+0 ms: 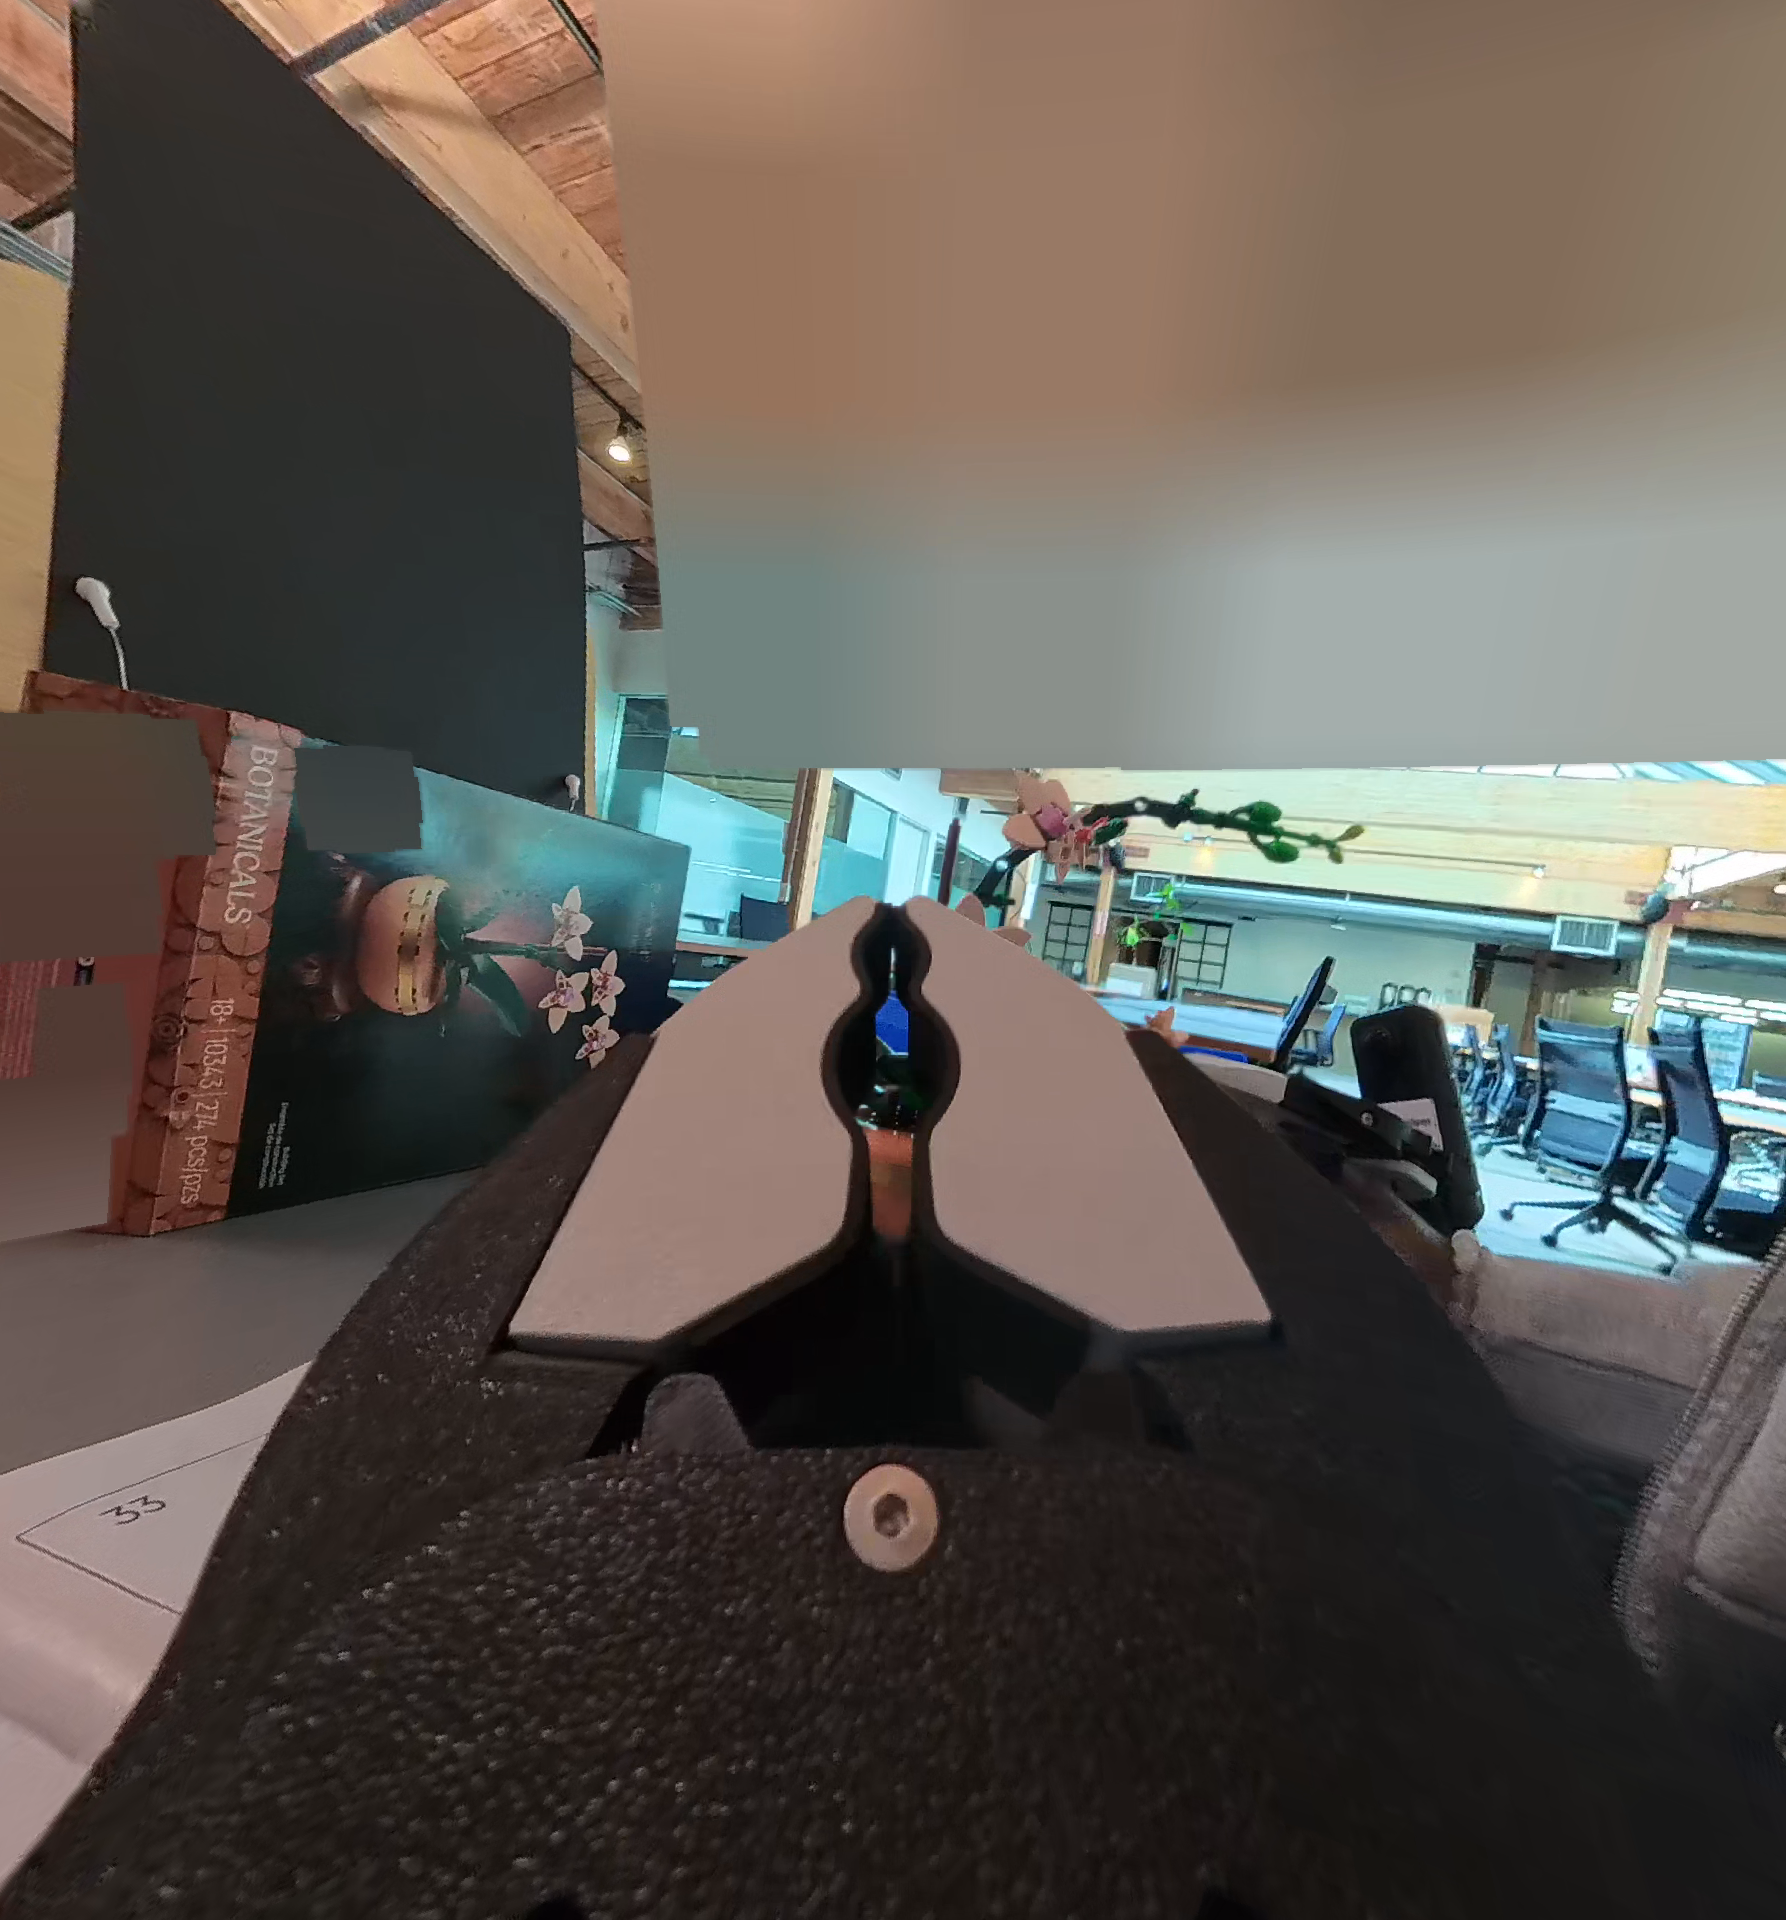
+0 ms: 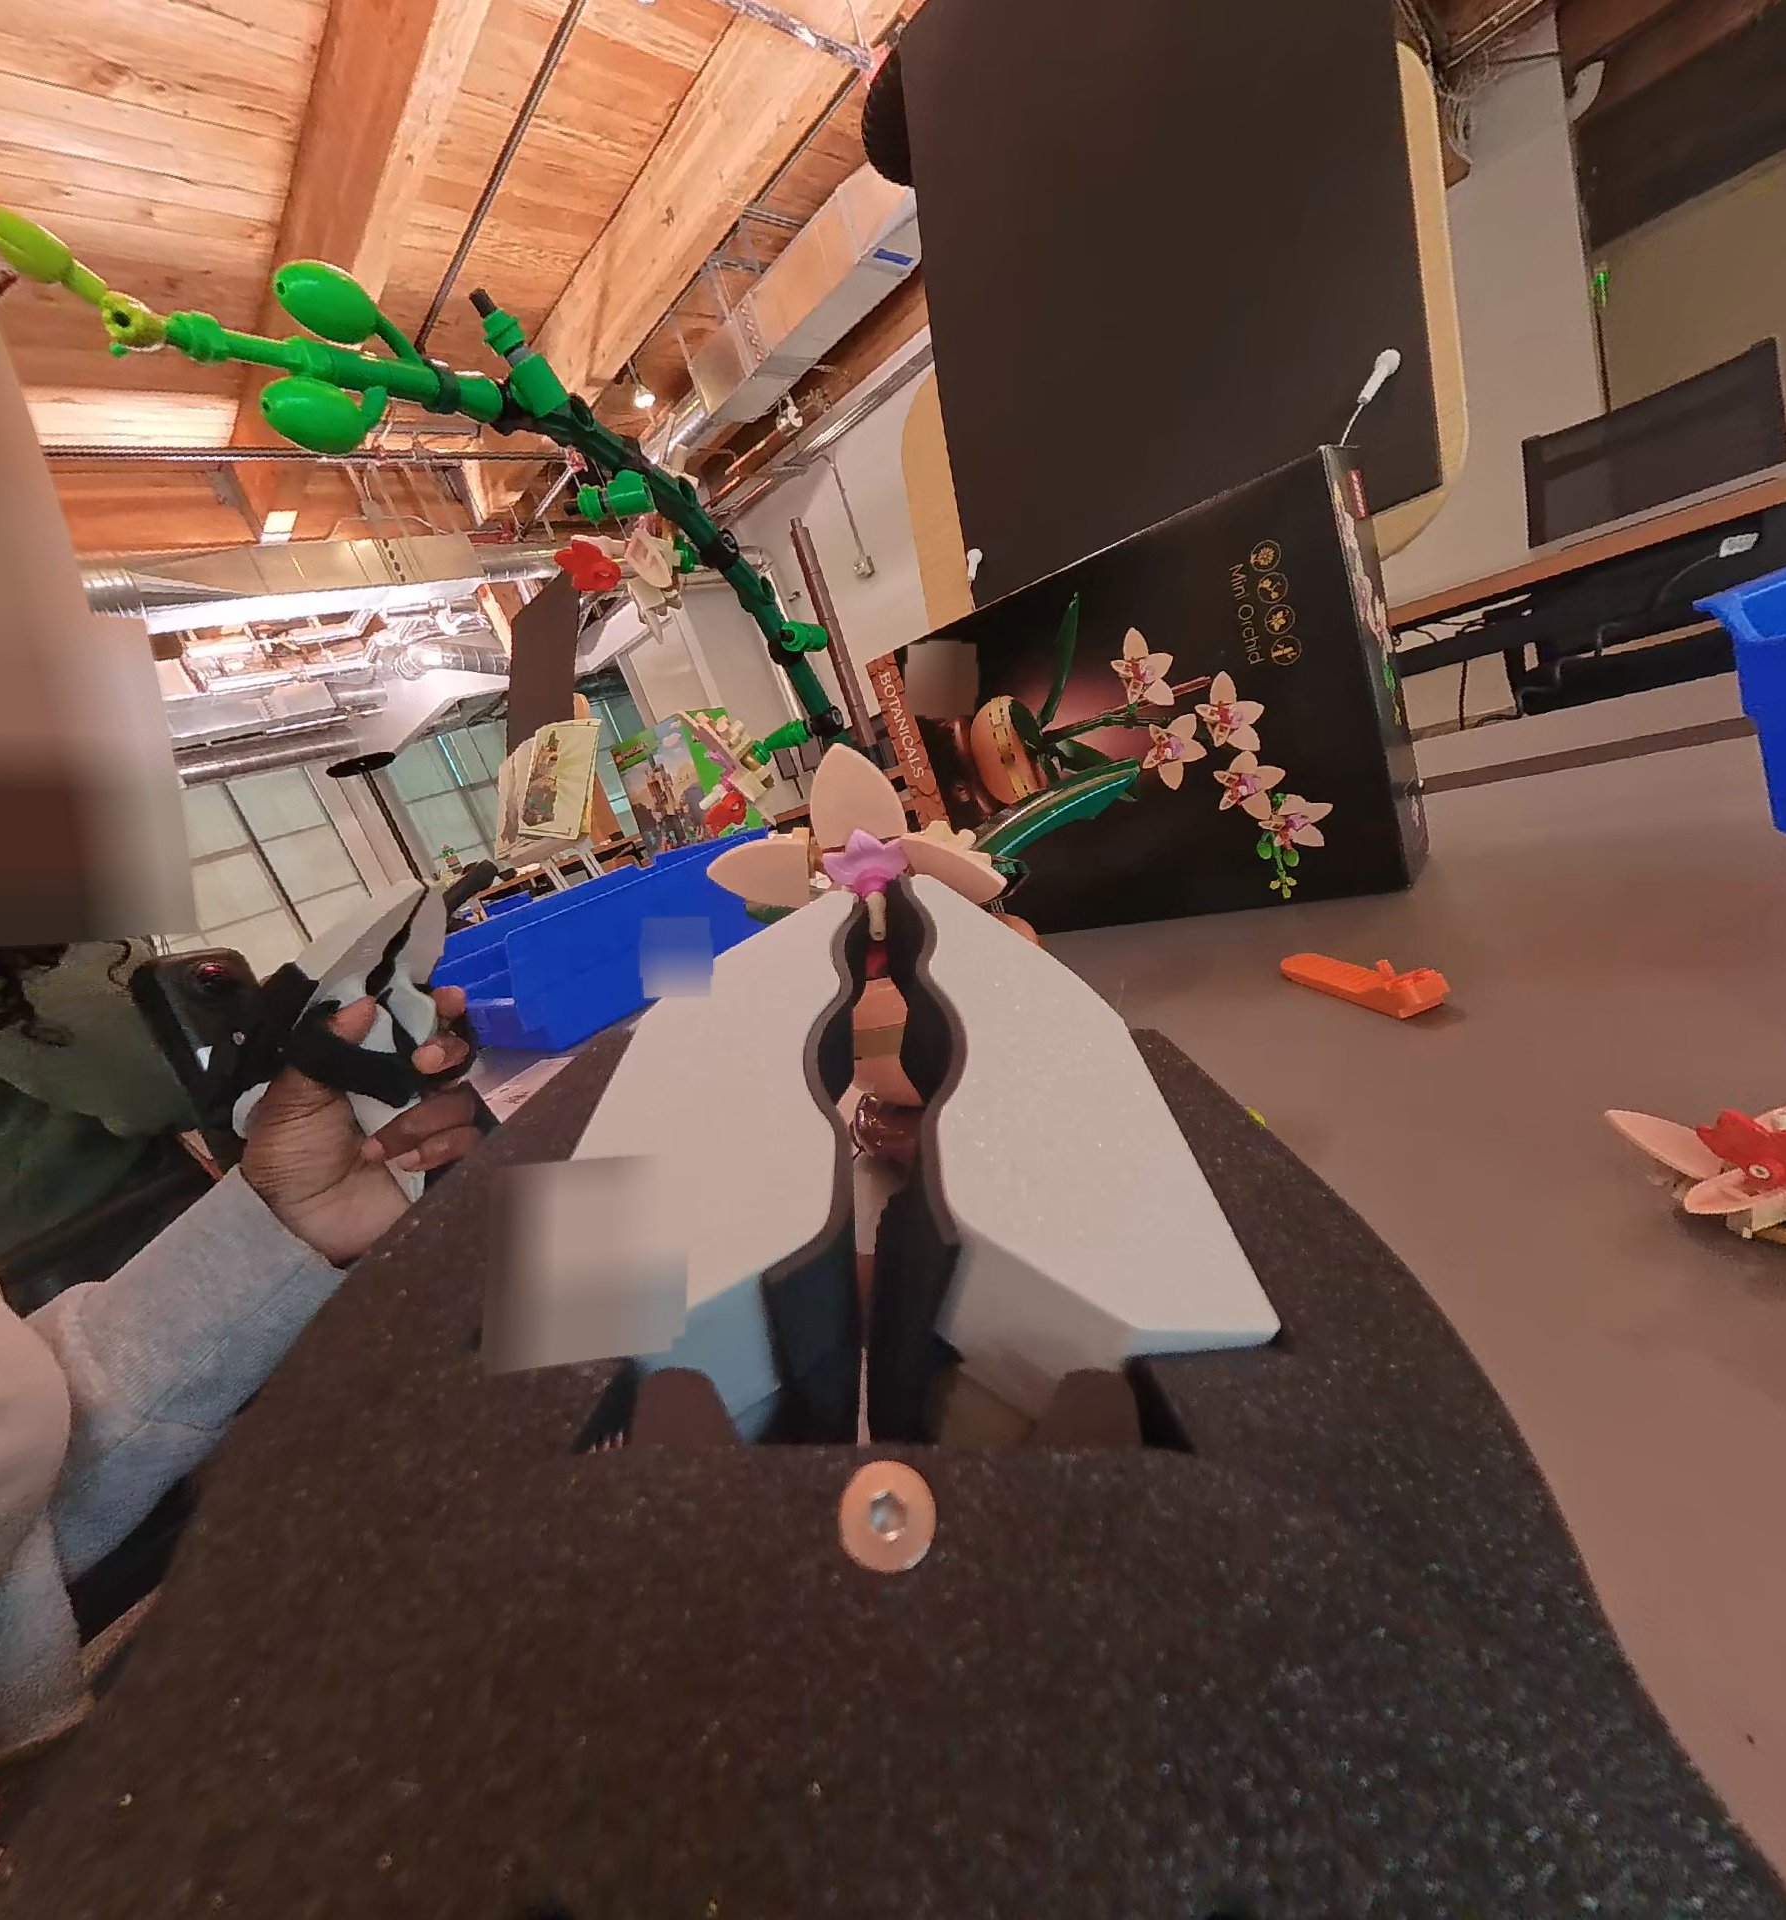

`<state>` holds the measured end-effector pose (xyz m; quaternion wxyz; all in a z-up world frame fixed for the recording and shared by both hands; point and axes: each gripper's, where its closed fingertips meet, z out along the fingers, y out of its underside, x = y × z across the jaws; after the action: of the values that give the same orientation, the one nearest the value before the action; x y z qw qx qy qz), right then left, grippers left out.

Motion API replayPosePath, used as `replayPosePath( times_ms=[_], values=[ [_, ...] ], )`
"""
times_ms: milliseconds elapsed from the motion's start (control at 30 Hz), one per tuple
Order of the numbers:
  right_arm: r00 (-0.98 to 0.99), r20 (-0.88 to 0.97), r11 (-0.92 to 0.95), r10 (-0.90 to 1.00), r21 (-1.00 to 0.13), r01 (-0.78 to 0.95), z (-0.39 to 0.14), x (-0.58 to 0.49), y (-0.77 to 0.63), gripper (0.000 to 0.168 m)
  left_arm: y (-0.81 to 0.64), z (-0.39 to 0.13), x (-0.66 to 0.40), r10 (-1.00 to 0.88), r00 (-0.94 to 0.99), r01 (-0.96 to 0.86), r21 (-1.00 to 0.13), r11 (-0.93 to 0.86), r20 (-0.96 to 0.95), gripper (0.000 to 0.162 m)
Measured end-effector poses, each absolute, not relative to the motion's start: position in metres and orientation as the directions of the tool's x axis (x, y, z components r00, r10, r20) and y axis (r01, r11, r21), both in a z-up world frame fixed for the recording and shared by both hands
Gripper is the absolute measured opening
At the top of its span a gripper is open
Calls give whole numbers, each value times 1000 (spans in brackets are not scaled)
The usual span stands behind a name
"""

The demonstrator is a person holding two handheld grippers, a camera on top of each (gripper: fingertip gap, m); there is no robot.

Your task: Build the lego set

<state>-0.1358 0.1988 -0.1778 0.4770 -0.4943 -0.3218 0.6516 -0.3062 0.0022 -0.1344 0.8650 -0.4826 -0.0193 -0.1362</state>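
Right gripper (image 2: 881, 914): fingers clenched on a pale pink orchid blossom (image 2: 853, 847) with a lilac centre, pinched at the tips; petals fan out above and to either side of the fingertips. Behind the blossom, toward 12 o'clock, part of a tan pot (image 2: 894, 1049) shows through the gap between the fingers. A green stem (image 2: 660, 488) with bright green buds arches from behind the blossom up toward 10 o'clock, carrying two small blossoms with red centres along its length. Set box (image 2: 1180, 717) stands on the grey bench (image 2: 1491, 1351) at 1 o'clock, behind the blossom. Orange brick separator (image 2: 1362, 982) lies flat on the bench at 3 o'clock, apart from the box. A loose blossom (image 2: 1751, 1169) with a red centre lies on the bench at far right, 4 o'clock. Blue bins (image 2: 577, 956) sit at 10 o'clock, near the person's left hand (image 2: 349, 1132). Left gripper (image 1: 894, 914): fingers pressed together at the tips; cannot tell whether anything is between them. In the left wrist view, the stem runs past at 1 o'clock, and an open instruction booklet (image 1: 89, 1558) lies on the bench at 8 o'clock.
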Motion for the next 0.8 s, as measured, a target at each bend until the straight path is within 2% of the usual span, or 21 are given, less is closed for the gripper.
replayPosePath(
  times_ms=[167, 333, 467, 800],
  values=[
    [-55, -338, -338, 940, -891, -304, -178, -136, 199, 4, 2, -135, -307, -209, 965, 245, -835, 493, 160, 0],
    [-58, -338, -338, 939, -888, -312, -177, -135, 199, 4, -17, -129, -335, -144, 951, 303, -745, 594, 272, 1],
    [-59, -338, -339, 939, -886, -316, -177, -134, 199, 4, -24, -128, -348, -123, 932, 337, -690, 640, 341, 14],
    [-60, -335, -336, 940, -885, -322, -176, -133, 199, 4, -20, -126, -344, -95, 945, 300, -718, 628, 312, 39]
  ],
)
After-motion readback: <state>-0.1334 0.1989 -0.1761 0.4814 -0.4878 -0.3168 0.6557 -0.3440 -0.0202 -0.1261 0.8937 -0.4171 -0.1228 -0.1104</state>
